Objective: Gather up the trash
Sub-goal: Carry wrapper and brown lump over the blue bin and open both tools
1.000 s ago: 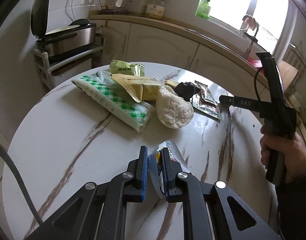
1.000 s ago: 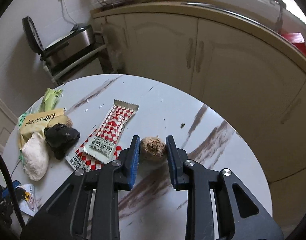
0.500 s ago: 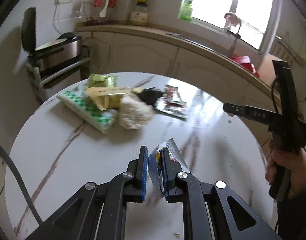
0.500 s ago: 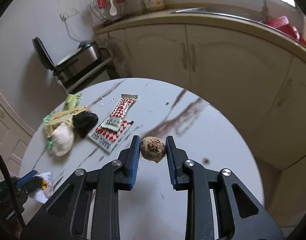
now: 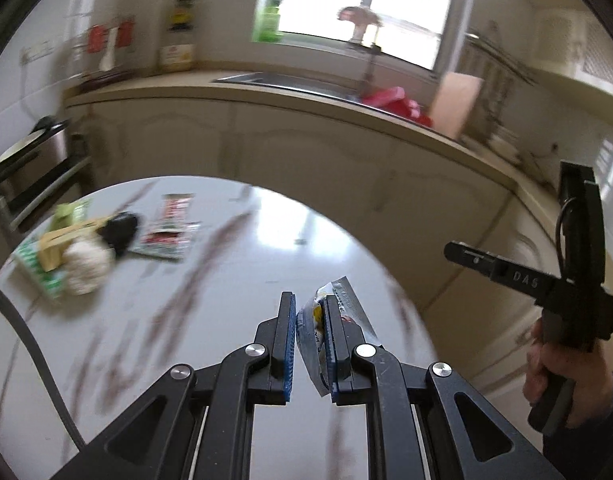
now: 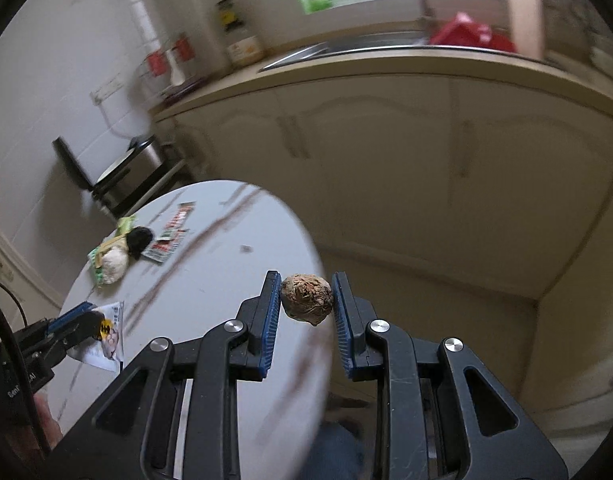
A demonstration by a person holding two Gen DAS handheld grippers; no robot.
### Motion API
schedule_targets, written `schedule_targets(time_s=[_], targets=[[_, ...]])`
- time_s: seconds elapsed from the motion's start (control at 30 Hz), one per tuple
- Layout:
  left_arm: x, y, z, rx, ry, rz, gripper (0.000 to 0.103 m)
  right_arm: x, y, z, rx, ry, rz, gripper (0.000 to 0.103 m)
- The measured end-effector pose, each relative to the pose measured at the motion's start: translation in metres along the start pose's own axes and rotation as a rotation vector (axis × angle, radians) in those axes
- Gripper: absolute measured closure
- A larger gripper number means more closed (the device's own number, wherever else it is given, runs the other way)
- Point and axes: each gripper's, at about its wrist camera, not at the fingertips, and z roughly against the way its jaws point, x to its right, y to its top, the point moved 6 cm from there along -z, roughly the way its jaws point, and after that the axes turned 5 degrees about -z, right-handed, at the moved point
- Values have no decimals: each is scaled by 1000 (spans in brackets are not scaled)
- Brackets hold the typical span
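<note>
Now the left gripper point(image 5: 309, 342) is clenched on a wrapper point(image 5: 315, 332) — pinched between its blue fingers point(image 5: 290, 340), its top poking past their tips, above the round worktop point(image 5: 234, 264). The right gripper point(image 6: 306, 320) grips a brown lump point(image 6: 306, 298) between its fingertips, beyond the worktop's edge. More trash point(image 5: 86, 248) lies far ahead-left of the left fingers — blurred.

Trash pile point(image 5: 78, 248) on table point(image 5: 234, 264) far left; counter point(image 5: 266, 92) behind table; sink point(image 5: 290, 80) in counter.
</note>
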Motion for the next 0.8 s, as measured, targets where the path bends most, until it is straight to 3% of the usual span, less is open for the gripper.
schedule_targets(time_s=[0.4,0.8], targets=[[123,14,-80,-80,-150,-144,94,140,-36,32,-16,-109,-176,79],[201,-10,-209,-291,-174,-279,94,249,-103,-25,-180,-122,-374,79]])
